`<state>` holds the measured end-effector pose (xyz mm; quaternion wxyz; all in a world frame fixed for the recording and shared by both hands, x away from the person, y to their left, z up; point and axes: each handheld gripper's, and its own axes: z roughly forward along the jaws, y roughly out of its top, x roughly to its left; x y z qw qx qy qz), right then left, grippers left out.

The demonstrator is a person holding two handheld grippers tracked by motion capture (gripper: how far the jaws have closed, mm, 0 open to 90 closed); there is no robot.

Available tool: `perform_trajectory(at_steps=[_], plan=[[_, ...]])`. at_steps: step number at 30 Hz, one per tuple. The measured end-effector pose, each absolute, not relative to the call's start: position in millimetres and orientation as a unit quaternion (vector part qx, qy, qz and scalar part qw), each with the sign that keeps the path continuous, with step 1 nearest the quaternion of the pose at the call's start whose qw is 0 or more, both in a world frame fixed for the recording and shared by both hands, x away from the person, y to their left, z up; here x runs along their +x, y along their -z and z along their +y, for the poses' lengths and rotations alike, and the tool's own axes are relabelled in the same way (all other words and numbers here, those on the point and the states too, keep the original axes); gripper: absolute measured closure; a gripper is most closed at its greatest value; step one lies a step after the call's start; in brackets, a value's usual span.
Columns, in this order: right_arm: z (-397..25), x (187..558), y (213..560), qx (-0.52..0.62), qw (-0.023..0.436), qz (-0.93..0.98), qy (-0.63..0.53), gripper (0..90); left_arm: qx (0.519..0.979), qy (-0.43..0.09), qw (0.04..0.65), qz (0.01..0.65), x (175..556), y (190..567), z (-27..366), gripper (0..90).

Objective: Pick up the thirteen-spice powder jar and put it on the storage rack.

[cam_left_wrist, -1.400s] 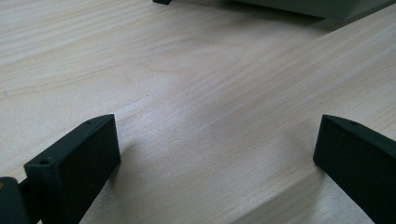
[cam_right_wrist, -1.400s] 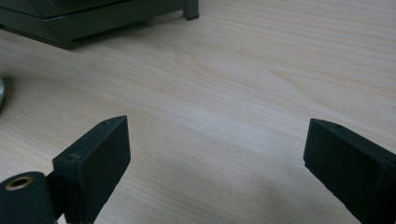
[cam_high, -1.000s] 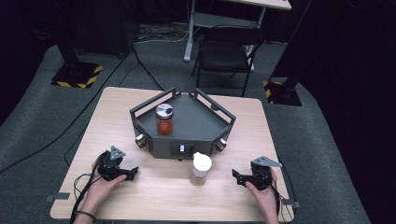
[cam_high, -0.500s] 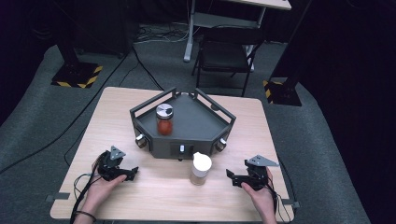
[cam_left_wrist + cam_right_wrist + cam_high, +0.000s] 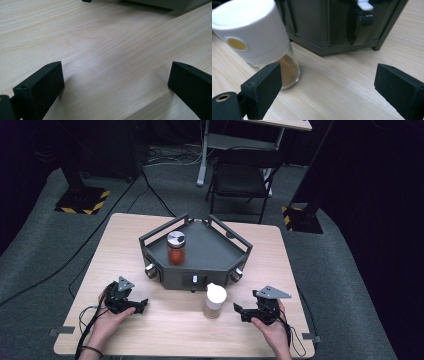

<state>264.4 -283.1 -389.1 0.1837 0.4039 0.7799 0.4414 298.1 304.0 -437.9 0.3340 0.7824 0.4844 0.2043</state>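
Probably light and rigid, the white-capped spice jar, with a clear glass body under a broad plastic cap and brown powder filling only the lower part. Standing upright on the tabletop, just in front of the dark grey tray's front wall, near its small white switch. Smooth glass, so likely slippery under hard pads and breakable if knocked against the tray or dropped; top-heavy too, judging by the wide cap over a narrower body. Best taken low to mid on the glass, below the cap, squeezed squarely across the round wall rather than on the cap, which might turn or pop. Right tool wide open, just beside the jar on its right and pointing toward it, with the near jaw level with the glass in the right gripper view and the jar off-centre toward that jaw, not yet between the two. Needs a sideways shift to centre the jar before closing, by this reading. Left tool also spread open, resting low over bare wood on the far side, well apart from the jar, with nothing between its jaws. Farther back, inside the tray, a second jar with a silver lid and red contents, upright and untouched.
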Motion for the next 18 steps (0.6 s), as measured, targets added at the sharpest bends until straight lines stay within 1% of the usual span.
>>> perform_trajectory(at_steps=[18], plan=[[-260,261,382,0.360,0.170,0.798,-0.453,7.0,0.782,-0.204,0.334,0.485,298,438,304,0.0]])
